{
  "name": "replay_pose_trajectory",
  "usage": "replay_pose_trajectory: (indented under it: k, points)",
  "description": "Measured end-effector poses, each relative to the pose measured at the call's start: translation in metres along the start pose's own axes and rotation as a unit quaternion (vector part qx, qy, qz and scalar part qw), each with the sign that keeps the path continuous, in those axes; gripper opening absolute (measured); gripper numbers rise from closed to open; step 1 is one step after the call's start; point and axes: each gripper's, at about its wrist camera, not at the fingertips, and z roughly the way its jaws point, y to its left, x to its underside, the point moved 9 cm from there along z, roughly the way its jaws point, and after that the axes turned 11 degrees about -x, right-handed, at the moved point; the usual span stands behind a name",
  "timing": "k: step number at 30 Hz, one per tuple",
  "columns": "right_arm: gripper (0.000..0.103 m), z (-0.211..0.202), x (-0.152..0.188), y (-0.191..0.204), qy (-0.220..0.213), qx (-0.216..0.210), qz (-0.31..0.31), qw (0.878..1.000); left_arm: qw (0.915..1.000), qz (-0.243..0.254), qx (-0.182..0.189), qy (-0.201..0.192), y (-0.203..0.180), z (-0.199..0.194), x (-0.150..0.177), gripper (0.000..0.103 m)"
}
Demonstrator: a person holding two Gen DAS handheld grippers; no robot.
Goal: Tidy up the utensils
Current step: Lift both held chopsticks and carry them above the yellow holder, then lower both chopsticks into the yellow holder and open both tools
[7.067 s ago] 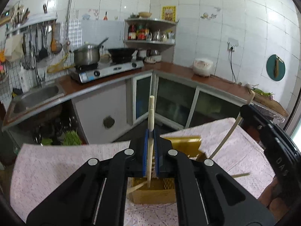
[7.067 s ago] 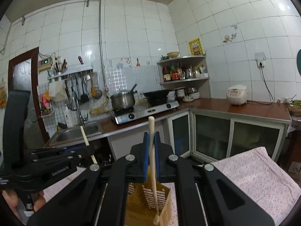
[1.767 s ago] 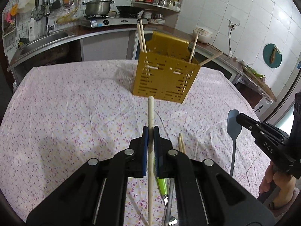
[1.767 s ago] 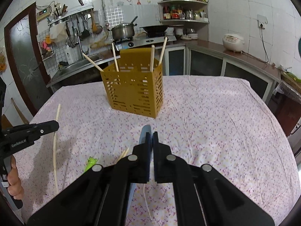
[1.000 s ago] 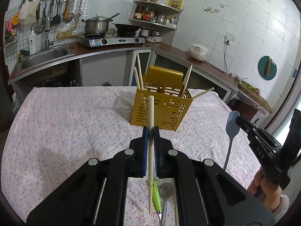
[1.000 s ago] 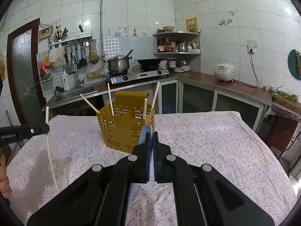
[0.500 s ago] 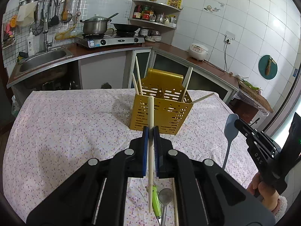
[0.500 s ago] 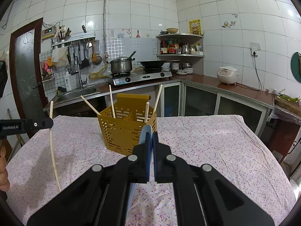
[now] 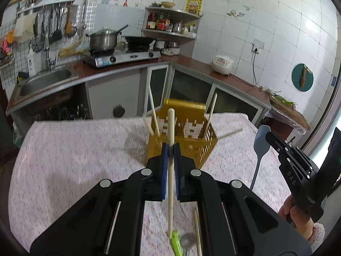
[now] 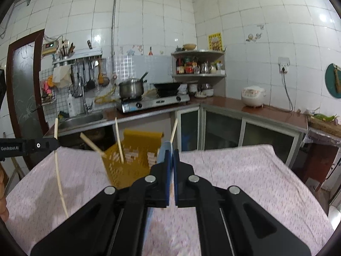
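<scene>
A yellow slotted utensil holder (image 9: 183,140) stands on the floral tablecloth with several wooden chopsticks in it; it also shows in the right wrist view (image 10: 132,160). My left gripper (image 9: 169,149) is shut on a wooden chopstick (image 9: 170,170), held upright just in front of the holder. My right gripper (image 10: 170,153) is shut on a blue spatula (image 10: 165,149), raised near the holder's right side. The spatula (image 9: 261,140) and right gripper (image 9: 277,143) show at the right of the left wrist view. The left gripper (image 10: 53,145) with its chopstick (image 10: 58,175) shows at the left of the right wrist view.
On the cloth below my left gripper lie a green-handled utensil (image 9: 176,240), a metal spoon (image 9: 187,239) and a loose chopstick (image 9: 198,228). Behind the table run the kitchen counter, sink (image 9: 44,81) and stove (image 9: 121,55).
Both grippers have moved forward and up toward the holder, which now looks closer and blurred. The chopstick and the spatula stay held.
</scene>
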Motion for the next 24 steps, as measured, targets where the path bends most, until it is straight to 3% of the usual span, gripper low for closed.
replay_pose_trajectory:
  k: [7, 17, 24]
  points:
    - [0.003, 0.027, -0.048, 0.006, -0.041, 0.027, -0.021, 0.999, 0.9981, 0.024, 0.005, -0.057, -0.02, 0.008, -0.062, 0.005]
    - [0.003, 0.076, -0.103, 0.0, -0.092, 0.088, -0.049, 0.991, 0.9948, 0.013, 0.008, -0.1, -0.025, 0.041, -0.132, 0.005]
    - [0.003, 0.11, -0.098, -0.002, -0.087, 0.11, -0.063, 0.988, 0.9919, 0.004, 0.005, -0.127, -0.021, 0.065, -0.151, 0.005]
